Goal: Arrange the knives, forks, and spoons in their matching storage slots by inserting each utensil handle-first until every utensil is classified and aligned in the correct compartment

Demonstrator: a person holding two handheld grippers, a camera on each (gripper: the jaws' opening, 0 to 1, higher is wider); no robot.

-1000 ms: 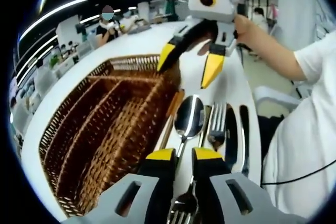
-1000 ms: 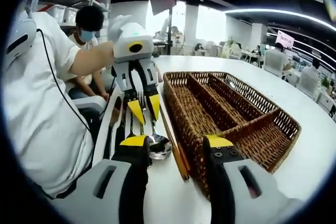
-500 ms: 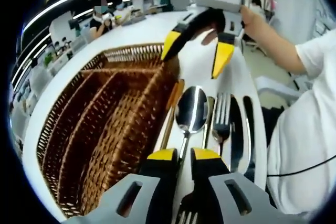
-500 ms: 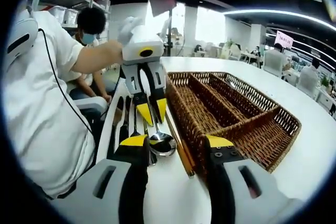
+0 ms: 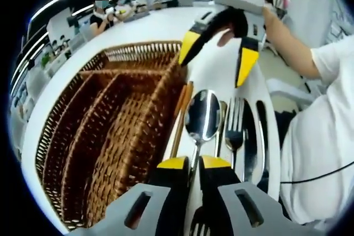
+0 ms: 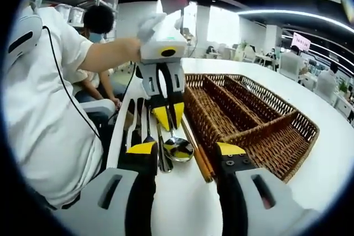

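Since a second ago the left tool (image 6: 168, 115) has slid down the spoon (image 5: 202, 115), its jaws clenched on the handle. That spoon lies on the white counter (image 5: 218, 70) beside the wicker tray (image 5: 105, 131), with a fork (image 5: 235, 125) alongside. Over them the right tool (image 5: 218, 59) hangs spread, grasping nothing.

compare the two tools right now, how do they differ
The left tool has its jaws nearly together around a spoon handle; the right tool stands wide open, holding nothing. The left one sits low over the cutlery, the right one is raised above the table. Both have yellow tips.
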